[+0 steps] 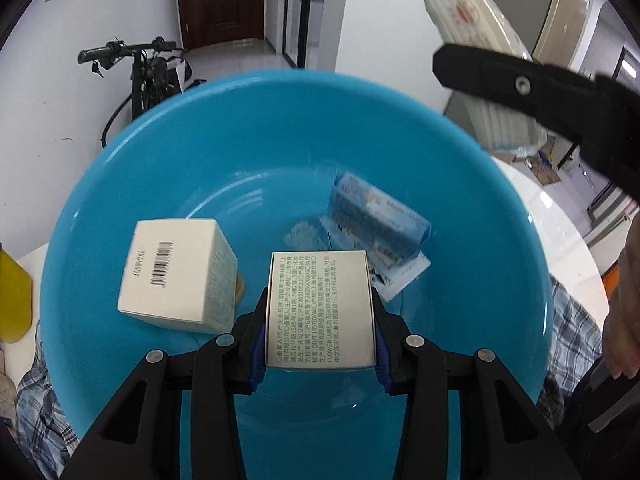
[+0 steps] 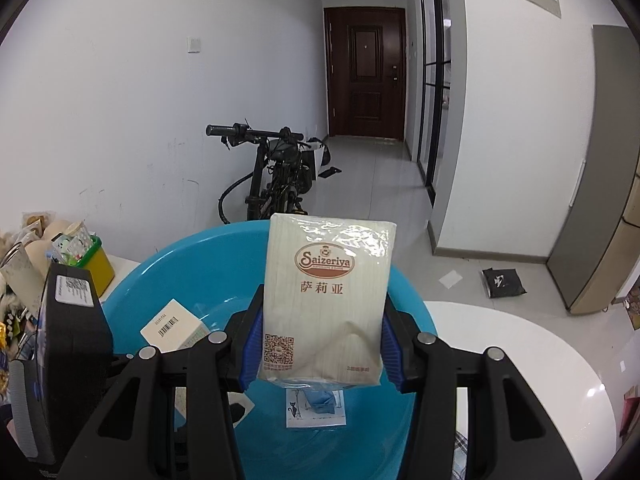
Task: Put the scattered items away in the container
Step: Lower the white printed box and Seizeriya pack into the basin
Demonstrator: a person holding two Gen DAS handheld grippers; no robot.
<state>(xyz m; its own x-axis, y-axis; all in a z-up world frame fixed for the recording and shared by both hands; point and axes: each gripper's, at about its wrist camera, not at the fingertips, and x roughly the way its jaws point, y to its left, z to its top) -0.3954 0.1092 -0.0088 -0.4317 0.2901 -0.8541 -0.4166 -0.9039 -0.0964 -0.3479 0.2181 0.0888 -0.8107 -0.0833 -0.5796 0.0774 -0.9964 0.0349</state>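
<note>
A blue basin [image 1: 168, 160] fills the left wrist view. My left gripper [image 1: 320, 298] is shut on a white box [image 1: 320, 312] with printed text, held over the basin's middle. Inside lie a white barcode box [image 1: 176, 276], a blue packet [image 1: 376, 216] and a white card [image 1: 404, 280]. My right gripper [image 2: 323, 304] is shut on a cream Saizeriya napkin pack [image 2: 328, 280], above the basin's [image 2: 192, 264] near side. The pack [image 1: 472, 20] also shows in the left wrist view, high at the right. The barcode box [image 2: 176, 326] and card [image 2: 316, 412] show below it.
A yellow holder [image 2: 98, 264] stuffed with small items stands left of the basin. The round white table [image 2: 520, 344] extends to the right. A plaid cloth [image 1: 40, 380] lies under the basin. A bicycle [image 2: 276, 176] leans on the far wall. A person's hand [image 1: 624, 320] shows at right.
</note>
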